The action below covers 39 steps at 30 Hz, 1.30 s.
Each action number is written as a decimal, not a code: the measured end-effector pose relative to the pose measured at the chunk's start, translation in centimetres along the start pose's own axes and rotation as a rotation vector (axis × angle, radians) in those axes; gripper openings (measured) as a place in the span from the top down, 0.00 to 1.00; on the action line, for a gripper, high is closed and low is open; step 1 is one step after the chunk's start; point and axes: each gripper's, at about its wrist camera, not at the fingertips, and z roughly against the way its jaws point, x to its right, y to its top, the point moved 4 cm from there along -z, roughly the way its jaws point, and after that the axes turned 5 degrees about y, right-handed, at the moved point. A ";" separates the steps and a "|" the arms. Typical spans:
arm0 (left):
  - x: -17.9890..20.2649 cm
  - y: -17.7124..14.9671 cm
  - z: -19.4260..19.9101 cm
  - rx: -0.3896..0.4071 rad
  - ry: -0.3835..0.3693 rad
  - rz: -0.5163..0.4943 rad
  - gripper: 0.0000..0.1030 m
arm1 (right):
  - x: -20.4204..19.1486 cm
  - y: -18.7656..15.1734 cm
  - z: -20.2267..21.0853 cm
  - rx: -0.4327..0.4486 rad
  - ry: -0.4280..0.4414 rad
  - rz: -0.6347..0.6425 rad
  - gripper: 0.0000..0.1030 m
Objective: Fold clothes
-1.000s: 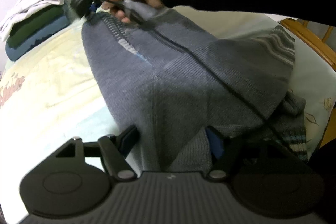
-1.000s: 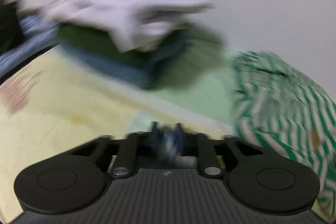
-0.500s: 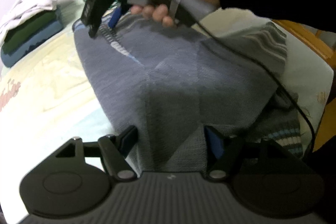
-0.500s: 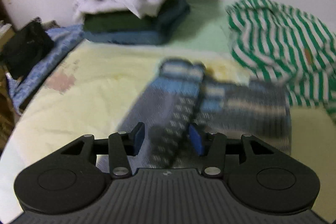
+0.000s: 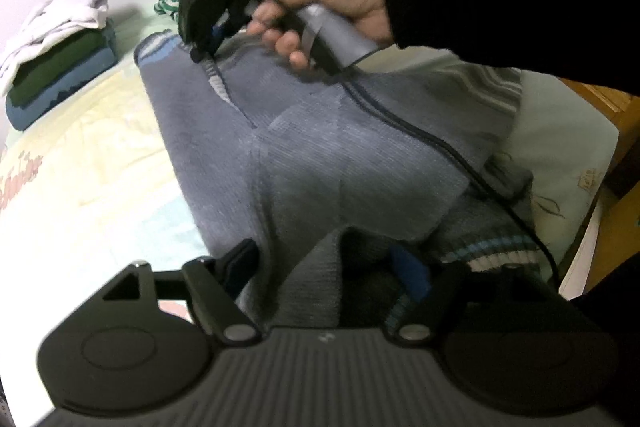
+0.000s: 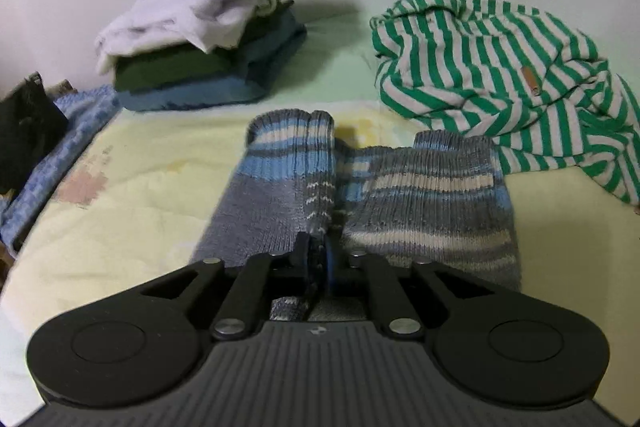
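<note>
A grey knitted sweater (image 5: 320, 155) with blue and white striped cuffs lies lengthwise on the bed. Its striped end (image 6: 420, 211) fills the middle of the right wrist view. My left gripper (image 5: 324, 267) sits at the near hem. Its jaws stand wide and are opening a little, with a bunched fold between them and the pads not pressing on it. My right gripper (image 6: 317, 259) is at the far end, held by a hand in a black sleeve (image 5: 340, 3). Its jaws are closing, nearly together, pinching a raised ridge of the sweater.
A stack of folded clothes (image 6: 192, 67) topped by a white garment stands at the back left by the wall. A green-and-white striped garment (image 6: 500, 75) lies crumpled at the back right. A blue knit (image 6: 60, 147) lies at the left edge. A wooden frame (image 5: 600, 107) borders the bed. The right gripper's cable (image 5: 420, 135) crosses the sweater.
The right gripper let go of the sweater's far end, opened, pulled back a little and has closed on a fold there. The left gripper has stayed at the near hem.
</note>
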 end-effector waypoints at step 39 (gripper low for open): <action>6.0 -2.2 3.1 -0.166 0.162 -0.008 0.21 | 19.6 -18.6 25.3 0.096 -0.064 -0.447 0.93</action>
